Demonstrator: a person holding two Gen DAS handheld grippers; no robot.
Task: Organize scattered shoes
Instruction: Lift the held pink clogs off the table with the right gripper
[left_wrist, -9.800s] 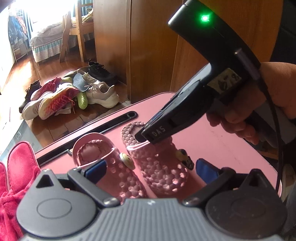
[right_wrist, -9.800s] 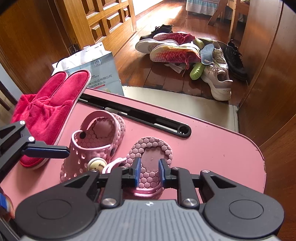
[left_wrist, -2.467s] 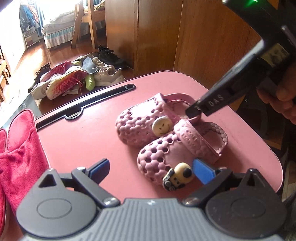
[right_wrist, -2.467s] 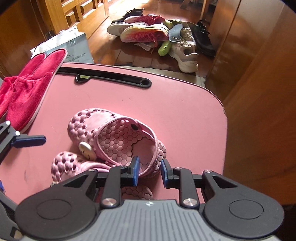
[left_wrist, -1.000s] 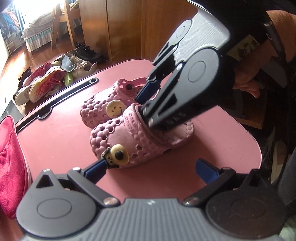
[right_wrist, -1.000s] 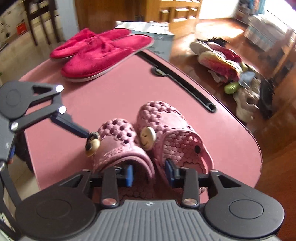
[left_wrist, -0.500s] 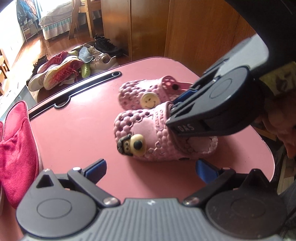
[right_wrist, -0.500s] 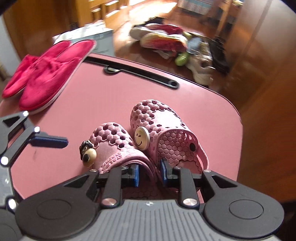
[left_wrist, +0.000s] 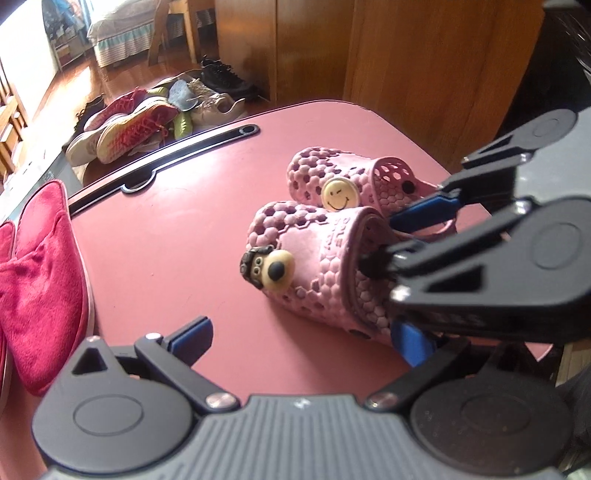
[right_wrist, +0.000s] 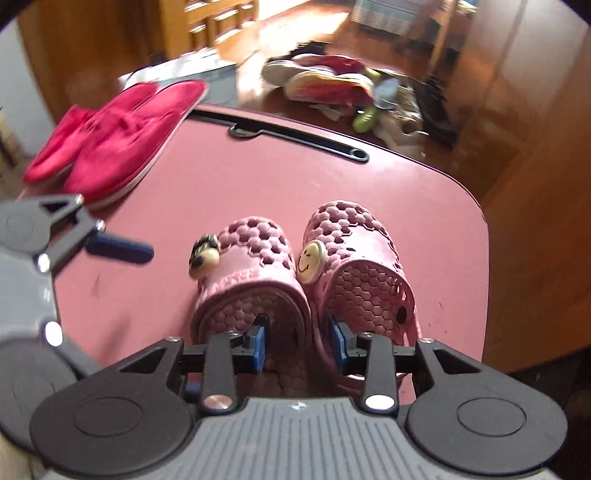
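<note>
The pair of pink clogs (right_wrist: 303, 273) stands side by side, toes pointing away, near the right end of the pink table (right_wrist: 229, 184). One clog carries a dog-face charm (left_wrist: 267, 267), the other a smiley badge (left_wrist: 338, 194). The step in hand looks like the release after setting the two together. The right gripper (right_wrist: 297, 339) sits at the heel ends with one blue pad inside each clog, the adjoining inner walls between them; its jaws are opening, and the pads no longer appear to press on those walls. The left gripper (left_wrist: 299, 339) hovers over bare tabletop in front of the clogs, its fingers spread wide with nothing between them.

The next move calls for lifting the right gripper straight out of the openings without dragging a heel strap, then turning to other footwear: red slippers (right_wrist: 110, 136) lie at the far left edge, and a heap of sneakers (left_wrist: 147, 114) waits on the floor beyond.

Raised lettering runs along the nearer clog's strap but is too small to read; no other writing can be made out
</note>
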